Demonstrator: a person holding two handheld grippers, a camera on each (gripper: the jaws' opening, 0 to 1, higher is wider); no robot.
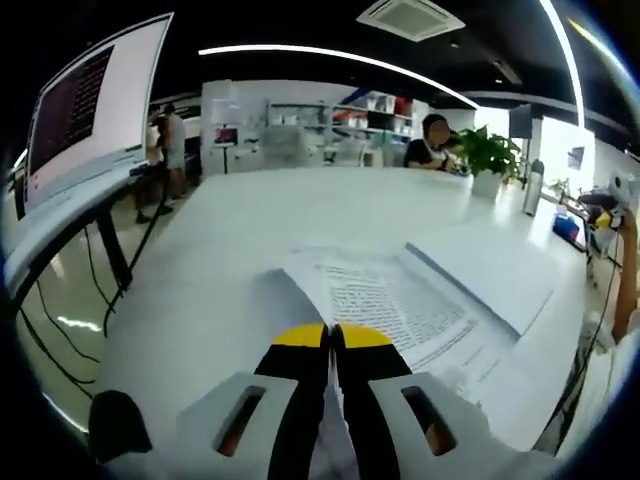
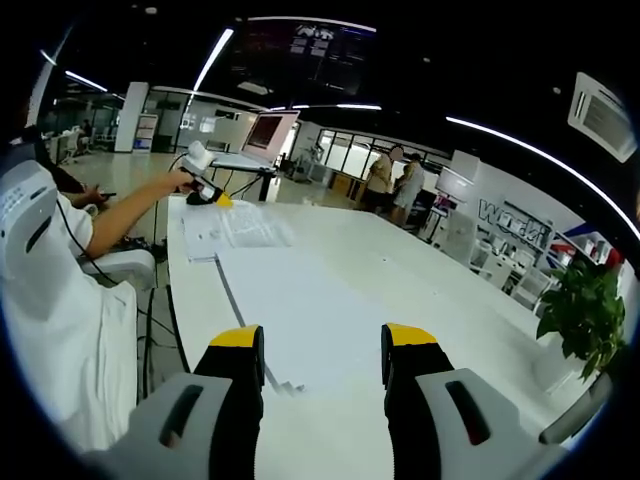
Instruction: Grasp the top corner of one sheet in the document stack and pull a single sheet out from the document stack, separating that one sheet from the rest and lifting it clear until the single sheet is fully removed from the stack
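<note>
Left gripper [image 1: 331,338]: jaws together, apparently pinching the near corner of a printed sheet [image 1: 400,305].
Right gripper [image 2: 322,345]: jaws apart, hovering over the document stack [image 2: 300,310] on the white surface [image 2: 430,290].
Key relation: sheet extends forward from the left jaws; the stack lies beside it.

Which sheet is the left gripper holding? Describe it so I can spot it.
On the long white table, find the paper stack. Beside it lies a printed sheet, its corner pinched in the shut left gripper; unlike the stack's blank top, it shows dense text.
</note>
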